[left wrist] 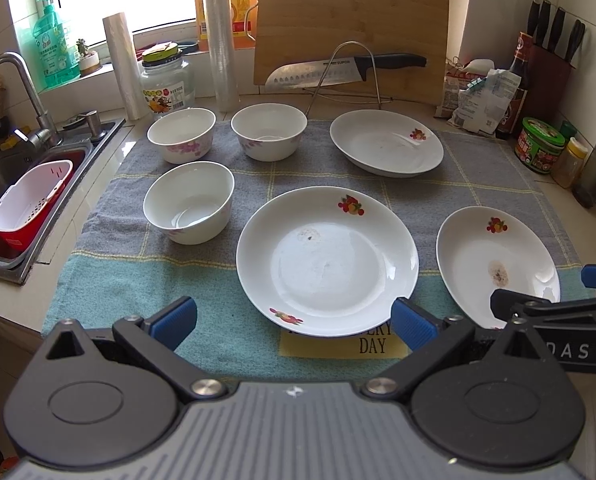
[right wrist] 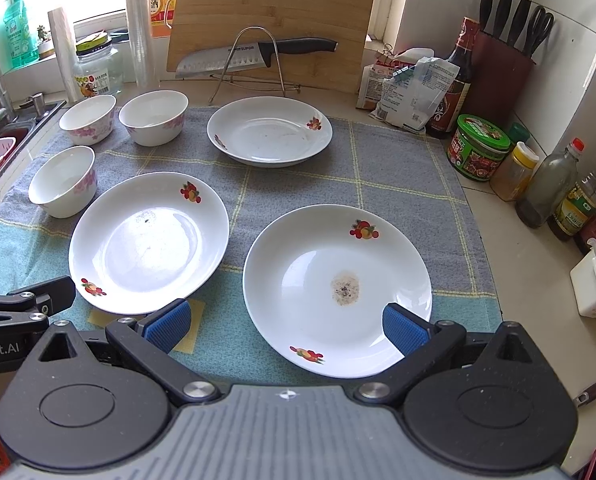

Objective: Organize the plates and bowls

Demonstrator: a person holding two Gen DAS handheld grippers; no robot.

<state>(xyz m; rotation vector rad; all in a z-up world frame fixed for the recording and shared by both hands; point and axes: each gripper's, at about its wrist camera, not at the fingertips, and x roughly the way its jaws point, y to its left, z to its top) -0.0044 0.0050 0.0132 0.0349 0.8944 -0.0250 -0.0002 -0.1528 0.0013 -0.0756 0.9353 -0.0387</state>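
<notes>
A kitchen table (right wrist: pixel 509 248) covered by a grey and teal checked towel (left wrist: pixel 258 172), with the middle plate (left wrist: pixel 326 260) as the landmark. This white, fruit-patterned plate lies flat near the towel's front edge. Just right of it lies a second plate (right wrist: pixel 337 290) with a brown stain at its centre. Behind the middle plate, towards the propped bamboo cutting board (left wrist: pixel 351 28), sits a third plate (left wrist: pixel 385 143). To the left of the middle plate stands one white bowl (left wrist: pixel 188 202), and further back two more bowls (left wrist: pixel 181 134) (left wrist: pixel 268 131) stand side by side. The left gripper (left wrist: pixel 294 318) hovers at the middle plate's near rim, blue pads wide apart, holding nothing. The right gripper (right wrist: pixel 285 326) hovers likewise over the stained plate's near rim, wide open and empty.
</notes>
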